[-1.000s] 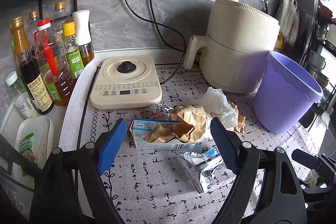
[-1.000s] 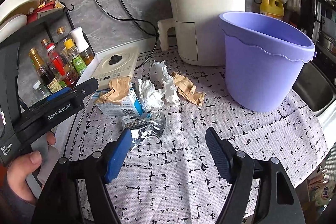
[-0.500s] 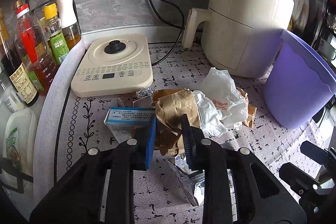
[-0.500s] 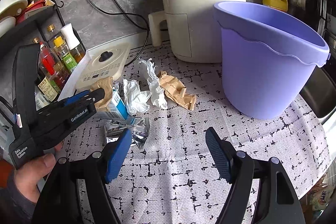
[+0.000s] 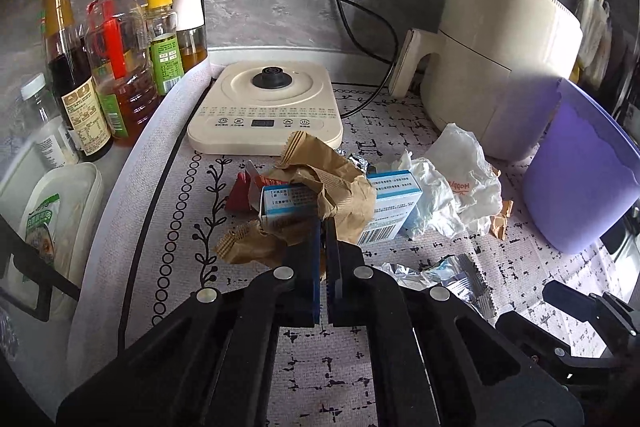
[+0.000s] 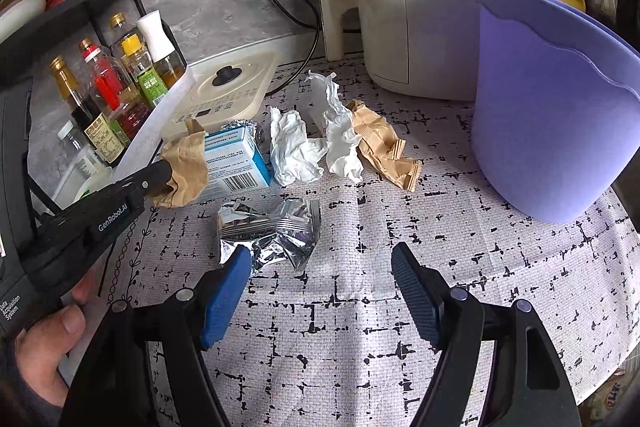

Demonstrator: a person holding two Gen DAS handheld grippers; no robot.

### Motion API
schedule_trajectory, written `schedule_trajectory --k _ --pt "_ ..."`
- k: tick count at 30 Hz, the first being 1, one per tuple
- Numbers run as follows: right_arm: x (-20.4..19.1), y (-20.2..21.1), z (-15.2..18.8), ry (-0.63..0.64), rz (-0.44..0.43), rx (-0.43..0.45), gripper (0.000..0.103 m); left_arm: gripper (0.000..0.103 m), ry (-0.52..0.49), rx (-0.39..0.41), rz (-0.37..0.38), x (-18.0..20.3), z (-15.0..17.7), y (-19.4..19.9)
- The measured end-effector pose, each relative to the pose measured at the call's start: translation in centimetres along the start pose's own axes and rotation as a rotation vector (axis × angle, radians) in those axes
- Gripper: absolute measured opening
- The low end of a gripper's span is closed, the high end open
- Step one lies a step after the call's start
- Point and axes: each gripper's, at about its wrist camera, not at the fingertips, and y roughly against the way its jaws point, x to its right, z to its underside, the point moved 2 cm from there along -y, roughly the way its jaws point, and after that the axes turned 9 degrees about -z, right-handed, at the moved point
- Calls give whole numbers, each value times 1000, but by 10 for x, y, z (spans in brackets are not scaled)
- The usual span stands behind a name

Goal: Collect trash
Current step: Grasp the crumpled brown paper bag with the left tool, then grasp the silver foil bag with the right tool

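Note:
My left gripper (image 5: 323,227) is shut on a crumpled brown paper bag (image 5: 340,191), also seen in the right wrist view (image 6: 184,167), draped over a blue-and-white box (image 5: 392,203). White crumpled wrappers (image 5: 456,179) lie to the right, a silver foil packet (image 6: 272,231) lies in front. The purple bucket (image 6: 552,115) stands at the right. My right gripper (image 6: 320,267) is open and empty, just short of the foil packet. A second brown paper piece (image 6: 384,151) lies by the wrappers.
A cream induction cooker (image 5: 268,111) and an air fryer (image 5: 504,67) stand at the back with black cables. Oil and sauce bottles (image 5: 116,67) stand at the left under a rack. A sink edge lies to the right of the bucket.
My left gripper has moved forward and closed from wide open onto the brown paper bag, which has lifted slightly. My right gripper has stayed open and drifted closer to the foil packet.

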Motion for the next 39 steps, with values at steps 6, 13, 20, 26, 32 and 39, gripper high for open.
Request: schedule_trajectory --k 6,13,20,26,32,39 --pt "-1 -18 5 -1 -21 -24 63 3 -14 -14 -24 -2 5 -8" --pt "4 -33 5 -13 -38 -40 43 3 -36 -37 -37 4 7 -21" --pt "-1 -28 -1 42 -24 -15 5 3 -43 -23 -31 7 -1 -17" --pt "-13 -13 -12 78 -26 22 4 2 -27 13 -20 4 -10 -5" --pt "-23 3 -16 80 -34 64 4 2 -34 55 -25 0 -21 14" --pt "-36 28 -17 92 -22 117 4 2 -26 120 -16 -11 -32 42"
